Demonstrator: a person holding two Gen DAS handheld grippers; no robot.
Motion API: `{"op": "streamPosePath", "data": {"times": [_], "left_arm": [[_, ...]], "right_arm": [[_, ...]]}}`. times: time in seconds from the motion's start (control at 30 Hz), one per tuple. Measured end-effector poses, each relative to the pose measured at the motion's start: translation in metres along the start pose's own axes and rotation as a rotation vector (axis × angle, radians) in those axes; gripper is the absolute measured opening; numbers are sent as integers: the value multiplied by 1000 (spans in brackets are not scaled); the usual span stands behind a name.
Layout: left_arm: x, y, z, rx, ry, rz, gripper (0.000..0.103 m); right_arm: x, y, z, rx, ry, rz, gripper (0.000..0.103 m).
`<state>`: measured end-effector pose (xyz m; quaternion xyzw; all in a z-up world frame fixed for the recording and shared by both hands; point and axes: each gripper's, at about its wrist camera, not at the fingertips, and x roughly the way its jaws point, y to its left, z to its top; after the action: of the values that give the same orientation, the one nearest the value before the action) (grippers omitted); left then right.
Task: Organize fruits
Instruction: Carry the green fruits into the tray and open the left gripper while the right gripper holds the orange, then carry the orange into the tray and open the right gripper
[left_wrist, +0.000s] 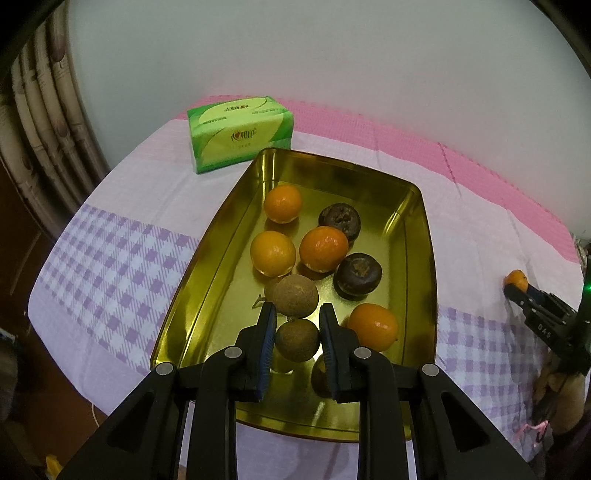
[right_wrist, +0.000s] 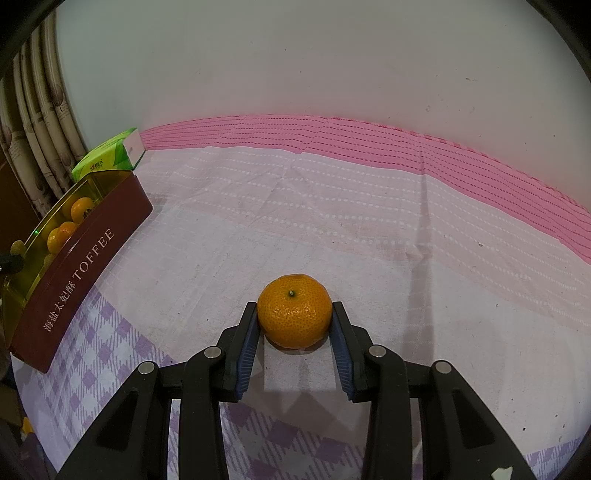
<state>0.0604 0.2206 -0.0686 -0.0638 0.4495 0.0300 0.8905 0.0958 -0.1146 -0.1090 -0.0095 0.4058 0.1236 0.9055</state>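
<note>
A gold tin tray holds several oranges, two dark brown fruits and brown longans. My left gripper hovers over the tray's near end with a brown longan between its fingers; the pads touch its sides. My right gripper rests on the tablecloth with its fingers closed against both sides of a mandarin orange, which sits on the cloth. That gripper and mandarin also show at the right edge of the left wrist view. The tray shows at the right wrist view's left.
A green tissue pack lies behind the tray. The table is covered by a purple-checked and pink cloth. A white wall stands behind, and a curtain hangs at the left. The table's left edge drops off near the tray.
</note>
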Motion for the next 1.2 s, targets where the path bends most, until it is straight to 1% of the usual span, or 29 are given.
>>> {"op": "streamPosePath", "data": {"times": [0.2,0.4,0.6,0.87,0.97,1.03,1.2], "left_arm": [[4,-3,-1,7,17,10,25],[4,-3,-1,10,13,17,26],[0,-6,-1,23,-3,41,26],[-1,-8,-1,29,1,68,27],[-3,-7,-1,28,-2,73,32],[-4,-6,-1,28,-8,83,37],[-8,-5,0,28,-18,98,40]], "right_arm": [[0,0,0,0,0,0,35],[0,0,0,0,1,0,35],[0,0,0,-1,1,0,35],[0,0,1,-5,2,-2,35],[1,1,1,-18,2,-3,35],[1,2,0,-26,2,-4,35],[-3,6,-4,-30,4,14,35]]}}
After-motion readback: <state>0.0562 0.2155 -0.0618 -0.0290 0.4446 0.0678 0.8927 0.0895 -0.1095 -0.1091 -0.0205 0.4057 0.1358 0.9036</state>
